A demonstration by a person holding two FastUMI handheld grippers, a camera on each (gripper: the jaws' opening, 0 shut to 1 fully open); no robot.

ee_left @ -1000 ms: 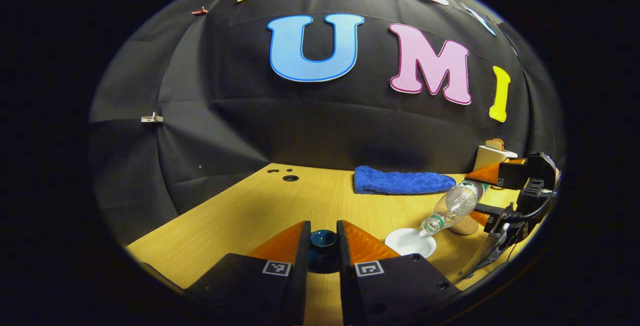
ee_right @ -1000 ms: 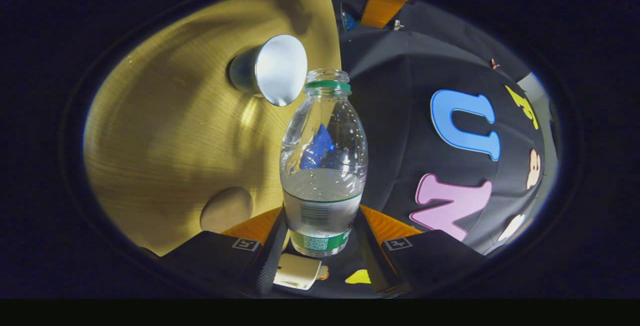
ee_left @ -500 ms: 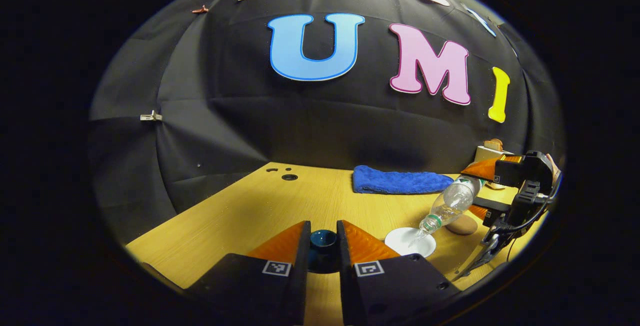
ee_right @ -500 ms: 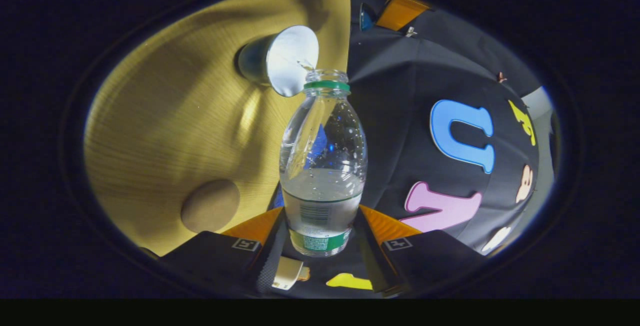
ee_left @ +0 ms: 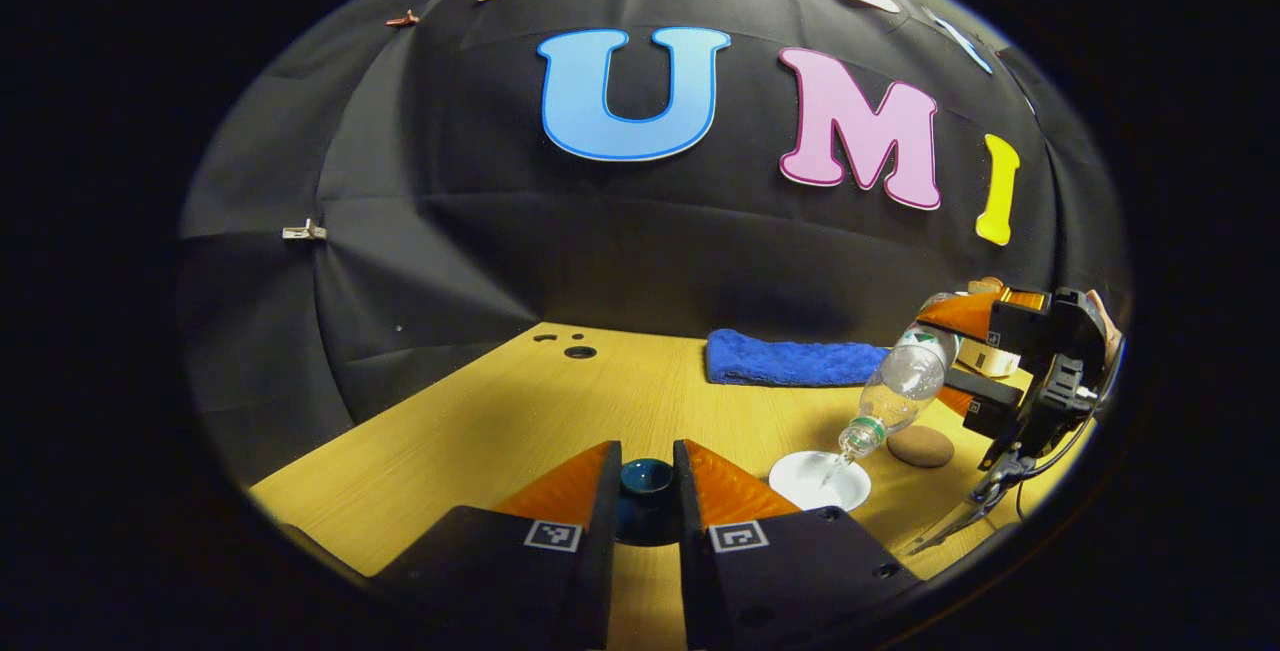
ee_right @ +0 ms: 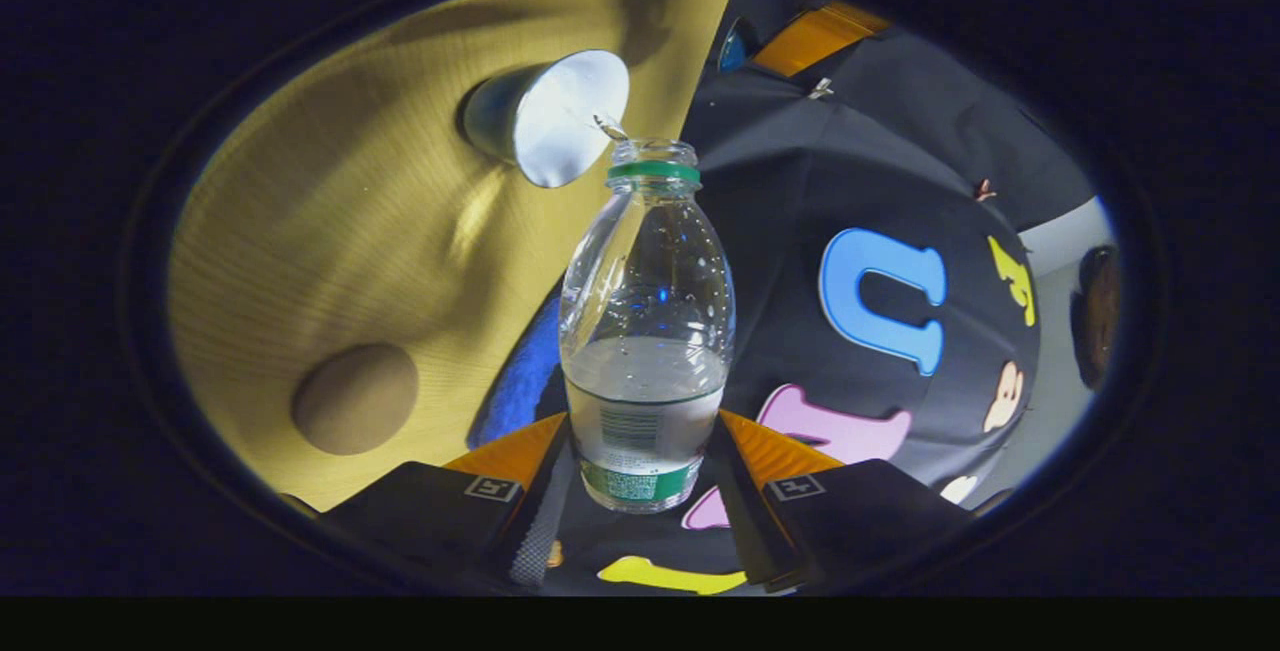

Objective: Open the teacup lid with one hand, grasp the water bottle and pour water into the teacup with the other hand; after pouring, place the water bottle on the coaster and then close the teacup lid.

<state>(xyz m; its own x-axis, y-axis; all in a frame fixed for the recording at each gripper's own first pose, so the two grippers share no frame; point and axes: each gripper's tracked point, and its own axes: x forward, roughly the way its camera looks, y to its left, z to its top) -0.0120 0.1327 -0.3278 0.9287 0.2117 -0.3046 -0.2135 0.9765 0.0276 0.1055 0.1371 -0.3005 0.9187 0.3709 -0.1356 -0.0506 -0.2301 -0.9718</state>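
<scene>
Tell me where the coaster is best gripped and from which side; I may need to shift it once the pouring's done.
The coaster is a flat round disc lying on the table, with no handle. Probably best taken from above, fingers straddling opposite points of its rim. Its side toward the teacup and tilted water bottle is crowded, so come from the far side.

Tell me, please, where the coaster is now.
In the left gripper view the round coaster lies on the wooden table, right of the teacup, beneath the right gripper tilting the water bottle.
</scene>
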